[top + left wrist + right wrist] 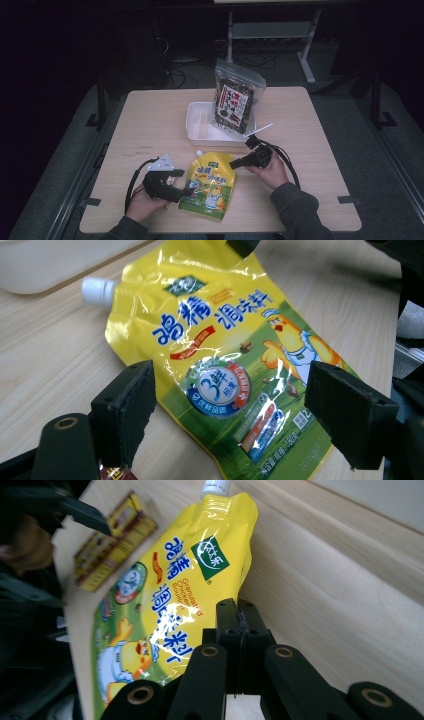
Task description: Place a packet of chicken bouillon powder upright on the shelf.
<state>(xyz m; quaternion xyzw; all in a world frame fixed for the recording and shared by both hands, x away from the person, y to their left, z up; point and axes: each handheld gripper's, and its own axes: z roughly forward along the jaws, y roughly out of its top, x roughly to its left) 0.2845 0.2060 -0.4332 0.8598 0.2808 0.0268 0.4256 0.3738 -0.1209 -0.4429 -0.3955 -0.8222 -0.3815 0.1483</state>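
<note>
My left tool (230,415) stands wide open astride the yellow spouted pouch (210,184), lying flat on the counter (150,120). My right tool (239,625) is fully closed at the pouch's top edge, apparently pinching it. Behind, the white tray (195,131) holds an upright seaweed bag (234,100).

Yellow-green pouch (209,185), blue lettering, white cap (98,291); black claws.

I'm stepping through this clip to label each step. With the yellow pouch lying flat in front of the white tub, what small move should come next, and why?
Probably close the left gripper on the yellow pouch. Its jaws stand open on either side of the pouch's lower part, while the right gripper is already shut at the pouch's upper edge; whether it pinches the edge, I cannot tell. The white tub stands just beyond.
</note>
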